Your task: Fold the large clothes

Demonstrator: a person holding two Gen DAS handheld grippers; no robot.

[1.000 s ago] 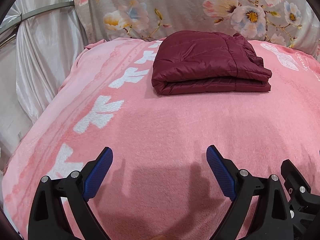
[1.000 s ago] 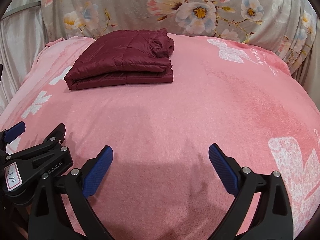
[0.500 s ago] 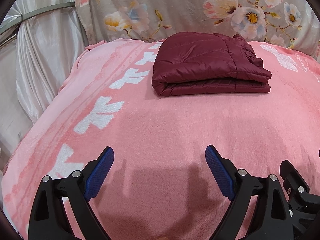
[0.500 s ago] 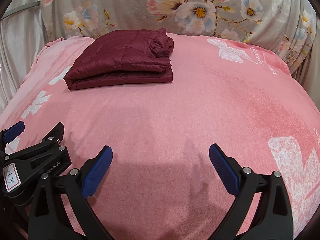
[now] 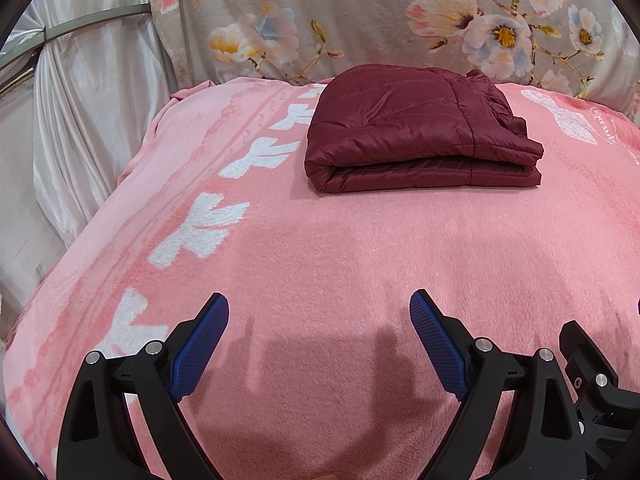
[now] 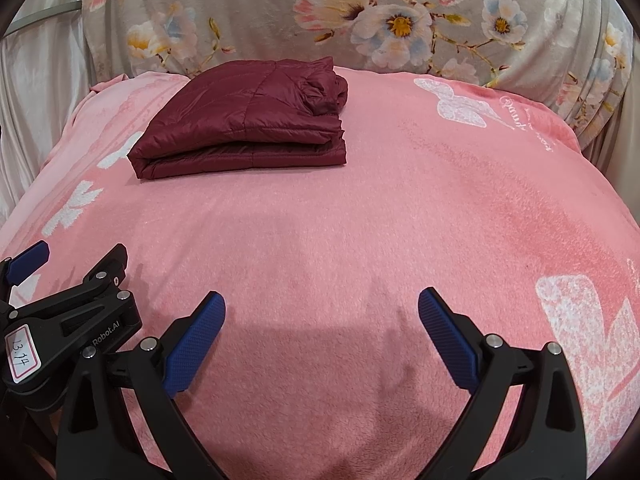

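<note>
A dark red quilted jacket (image 5: 416, 128) lies folded into a flat rectangle at the far side of the pink blanket (image 5: 320, 248). It also shows in the right wrist view (image 6: 248, 124), far left. My left gripper (image 5: 320, 312) is open and empty, low over the blanket's near part, well short of the jacket. My right gripper (image 6: 322, 312) is open and empty too, beside the left one. The left gripper's body (image 6: 60, 320) shows at the lower left of the right wrist view.
A grey floral cloth (image 5: 360, 20) rises behind the blanket. White satin drapes (image 5: 80, 120) hang at the left past the blanket's edge. White butterfly prints (image 6: 460, 104) mark the blanket.
Almost nothing has moved. Both grippers stay open over the blanket, and the jacket lies as before.
</note>
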